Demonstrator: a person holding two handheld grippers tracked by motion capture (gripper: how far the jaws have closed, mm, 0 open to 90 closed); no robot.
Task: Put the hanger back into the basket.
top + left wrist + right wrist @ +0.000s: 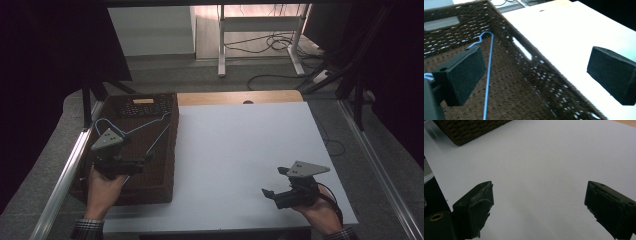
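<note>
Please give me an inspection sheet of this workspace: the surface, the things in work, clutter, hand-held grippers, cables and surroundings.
Surface: white table top, bare in its middle; wooden strip along the far edge.
Job's things: dark woven basket at the table's left edge; blue wire hanger lying inside it.
Clutter: nothing seen.
Grippers: left hand-held gripper above the basket, jaws wide, nothing between them; right hand-held gripper over the white table top, jaws wide, empty.
Cables: loose black cables on the floor behind the table.
Surroundings: white frame legs beyond; dark curtains at both sides.
</note>
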